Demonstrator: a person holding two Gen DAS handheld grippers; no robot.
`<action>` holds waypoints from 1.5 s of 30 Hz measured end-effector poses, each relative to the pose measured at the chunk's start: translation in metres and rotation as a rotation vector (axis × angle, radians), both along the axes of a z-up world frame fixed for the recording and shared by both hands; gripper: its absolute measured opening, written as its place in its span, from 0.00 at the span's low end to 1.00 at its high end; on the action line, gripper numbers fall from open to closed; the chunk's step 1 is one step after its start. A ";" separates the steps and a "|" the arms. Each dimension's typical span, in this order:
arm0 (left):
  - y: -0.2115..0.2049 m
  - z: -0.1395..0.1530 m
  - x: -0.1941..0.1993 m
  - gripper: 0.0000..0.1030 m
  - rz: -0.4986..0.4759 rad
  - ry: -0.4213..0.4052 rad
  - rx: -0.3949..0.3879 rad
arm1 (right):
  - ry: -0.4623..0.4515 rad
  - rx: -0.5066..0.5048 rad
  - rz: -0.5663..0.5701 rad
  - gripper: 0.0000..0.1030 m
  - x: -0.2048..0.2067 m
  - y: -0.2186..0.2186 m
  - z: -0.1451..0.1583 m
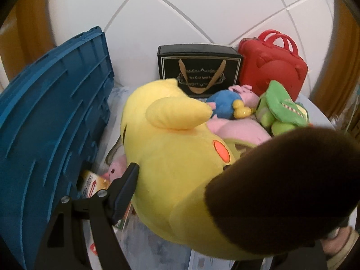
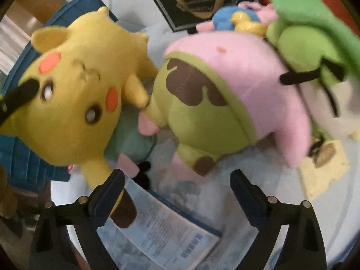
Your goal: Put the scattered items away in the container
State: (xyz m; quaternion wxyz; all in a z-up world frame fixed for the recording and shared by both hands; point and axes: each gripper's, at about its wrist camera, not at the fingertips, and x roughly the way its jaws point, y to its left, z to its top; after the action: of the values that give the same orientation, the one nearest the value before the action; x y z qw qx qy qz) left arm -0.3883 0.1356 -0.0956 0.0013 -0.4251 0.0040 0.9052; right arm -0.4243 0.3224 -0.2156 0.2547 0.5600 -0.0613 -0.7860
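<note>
Pikachu (image 1: 180,157), filling the frame's centre between the left gripper's (image 1: 202,180) fingers, seems grasped by an ear beside the blue crate (image 1: 51,112) at left. Such a narrow hold could let the bulky toy slip, while the right gripper (image 2: 177,180), spread and empty, hangs low over the leaflet (image 2: 171,229).

Left wrist view: the right finger of the left tongs (image 1: 202,193) is wholly hidden behind the yellow plush (image 1: 175,157); whether the pads press on it cannot be told. The blue crate (image 1: 51,117) is cut off by the left edge. Right wrist view: motion blur throughout; print on the leaflet (image 2: 166,229) is unreadable. The green plush (image 2: 315,33) runs past the right edge.
</note>
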 end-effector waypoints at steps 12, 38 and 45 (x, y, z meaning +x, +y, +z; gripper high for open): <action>-0.056 -0.006 0.101 0.73 0.128 -0.068 -0.043 | 0.125 -0.001 0.037 0.94 0.046 -0.019 0.055; -0.118 -0.048 0.121 0.78 0.200 -0.161 0.030 | 0.401 0.009 0.182 0.78 0.036 -0.162 0.146; -0.114 -0.062 0.122 0.78 0.203 -0.178 0.024 | 0.141 -0.019 0.228 0.78 0.030 -0.144 0.077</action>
State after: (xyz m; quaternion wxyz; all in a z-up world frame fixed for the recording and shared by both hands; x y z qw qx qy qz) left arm -0.2663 0.0217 -0.1576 -0.0848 -0.5017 -0.0497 0.8594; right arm -0.3941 0.1784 -0.1388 0.3513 0.5044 0.0131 -0.7887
